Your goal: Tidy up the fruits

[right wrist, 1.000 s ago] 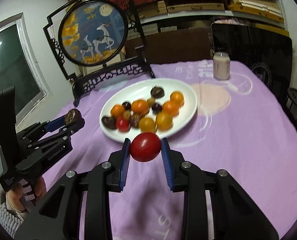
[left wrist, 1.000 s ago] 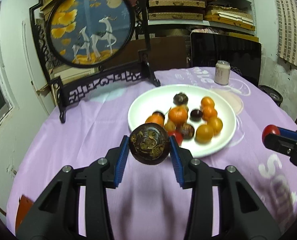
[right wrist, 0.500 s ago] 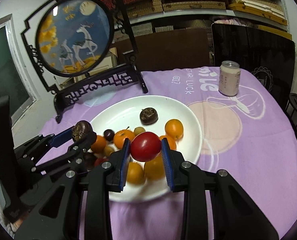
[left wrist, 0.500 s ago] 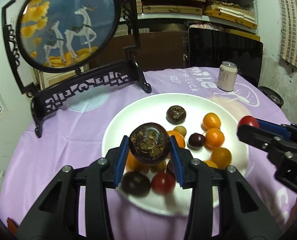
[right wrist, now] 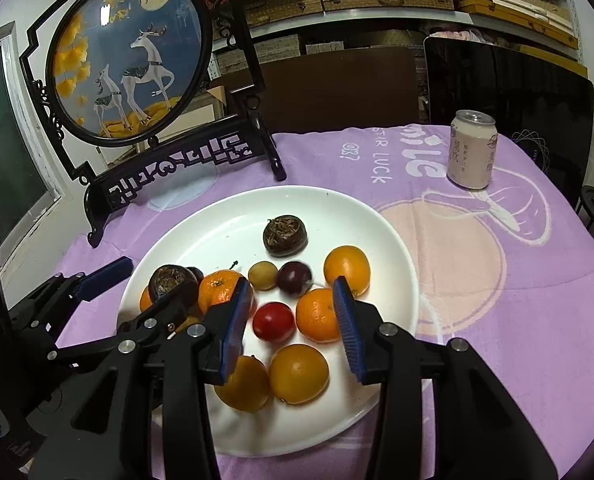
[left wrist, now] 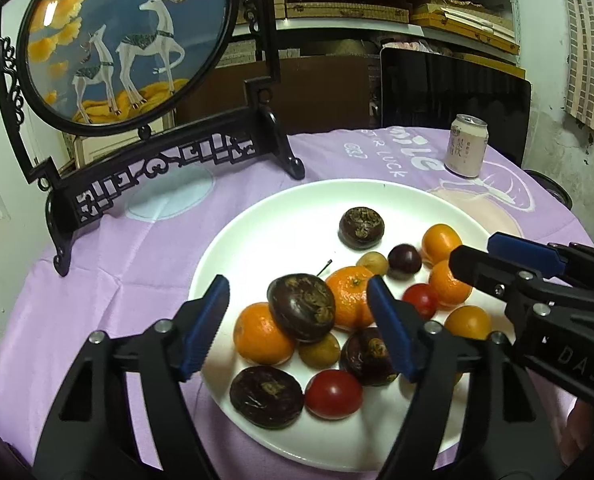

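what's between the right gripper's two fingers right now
In the right wrist view, the open right gripper frames a red tomato and an orange, both on the plate.

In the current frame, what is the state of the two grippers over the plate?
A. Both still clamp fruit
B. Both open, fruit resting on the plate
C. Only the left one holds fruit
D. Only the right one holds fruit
B: the left gripper stands open around the dark brown fruit, which rests on the pile, and the right gripper stands open around the red tomato on the white plate.

The right gripper (right wrist: 293, 334) hides part of an orange (right wrist: 243, 384) at six o'clock on the plate (right wrist: 393, 272); the left gripper (left wrist: 299, 322) covers a dark fruit (left wrist: 371, 356)
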Demonstrator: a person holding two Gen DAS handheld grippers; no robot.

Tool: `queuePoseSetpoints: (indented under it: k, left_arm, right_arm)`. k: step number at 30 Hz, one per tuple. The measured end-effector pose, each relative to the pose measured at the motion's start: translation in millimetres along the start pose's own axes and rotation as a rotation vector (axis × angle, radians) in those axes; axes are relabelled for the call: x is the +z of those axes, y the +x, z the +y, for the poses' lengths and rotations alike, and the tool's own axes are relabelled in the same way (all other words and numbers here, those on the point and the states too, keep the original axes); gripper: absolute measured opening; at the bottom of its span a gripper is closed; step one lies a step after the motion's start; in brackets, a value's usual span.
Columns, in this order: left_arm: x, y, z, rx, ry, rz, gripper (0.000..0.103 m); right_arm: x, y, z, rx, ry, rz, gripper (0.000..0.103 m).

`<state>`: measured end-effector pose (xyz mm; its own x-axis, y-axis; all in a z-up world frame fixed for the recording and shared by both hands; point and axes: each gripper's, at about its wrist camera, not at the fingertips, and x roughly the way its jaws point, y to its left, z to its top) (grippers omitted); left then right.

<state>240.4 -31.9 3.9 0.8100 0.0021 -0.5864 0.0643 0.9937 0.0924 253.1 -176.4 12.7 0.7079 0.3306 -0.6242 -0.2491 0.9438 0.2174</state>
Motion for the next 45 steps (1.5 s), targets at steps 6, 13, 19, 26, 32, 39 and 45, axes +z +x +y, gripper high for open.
queuePoseSetpoints:
  k: [6,13,19,26,32,39,45]
  left_arm:
    - [0.0,-15.7,0.6,0.017,-0.014,-0.024,0.083]
    - [-4.1,-45.2,-3.4,0.049,0.003,-0.061,0.091]
    - [-21.7,-70.0,-5.0,0.041,0.005,-0.06,0.094]
    - [-37.2,-96.2,2.8,0.052,-0.04,-0.07,0.099]
    - [-44.4,-111.7,10.4,0.027,-0.078,-0.069,0.101]
    - [-47.1,-115.5,7.2,0.021,-0.076,-0.044,0.101]
    - [-48.2,-117.6,4.5,0.004,-0.073,-0.026,0.101]
  right_arm:
    - [-2.4,-16.6,-3.5,-0.032,0.024,-0.017,0.051]
    - [-16.0,-53.0,0.9,-0.086,-0.013,-0.07,0.059]
    - [-31.7,-71.8,-7.9,-0.074,0.04,-0.06,0.06]
    - [-51.6,-97.9,-2.7,-0.095,0.041,-0.081,0.08]
    - [-65.2,-116.5,11.1,-0.187,-0.045,-0.14,0.1]
    - [-81.9,-118.2,10.9,-0.21,-0.062,-0.109,0.101]
    - [-87.5,-117.4,13.2,-0.213,-0.076,-0.096,0.101]
